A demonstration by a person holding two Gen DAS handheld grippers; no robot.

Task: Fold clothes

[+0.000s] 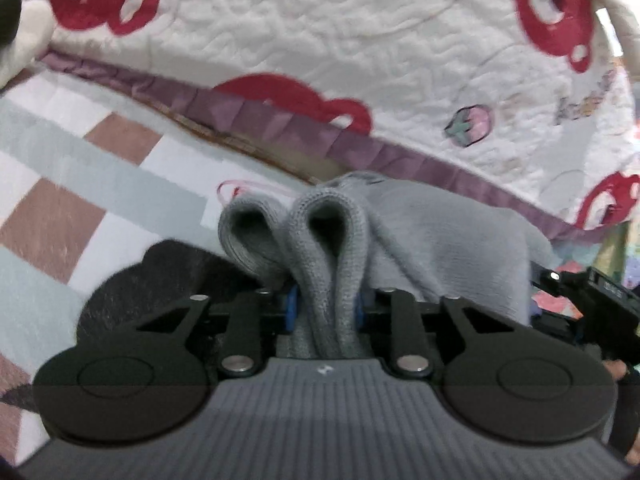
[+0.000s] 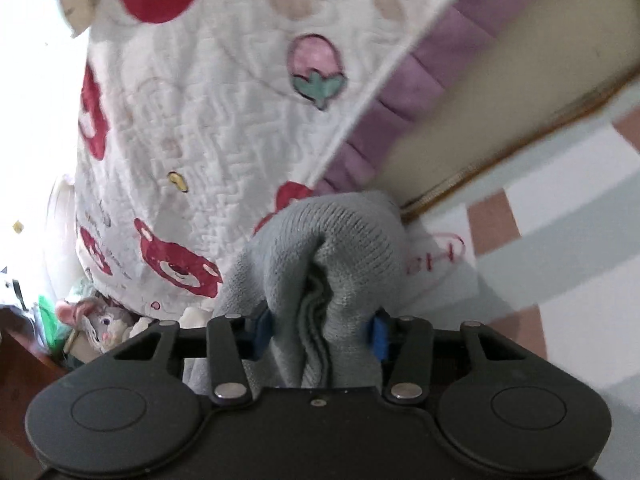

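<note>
A grey knitted garment [image 1: 440,240] hangs bunched between both grippers, lifted off the floor. My left gripper [image 1: 326,308] is shut on two folded loops of its edge, which stick up between the blue pads [image 1: 291,307]. My right gripper [image 2: 320,330] is shut on another thick fold of the same garment [image 2: 340,240], which bulges above the blue pads [image 2: 260,328]. The right gripper's black body shows at the right edge of the left wrist view [image 1: 592,300]. The rest of the garment is hidden below the grippers.
A white quilted bedspread [image 1: 320,20] with red bears and a purple frill [image 1: 280,120] hangs behind the garment. A checked rug [image 1: 60,160] in pink, white and grey lies on the floor. Plush toys [image 2: 100,320] lie at lower left in the right wrist view.
</note>
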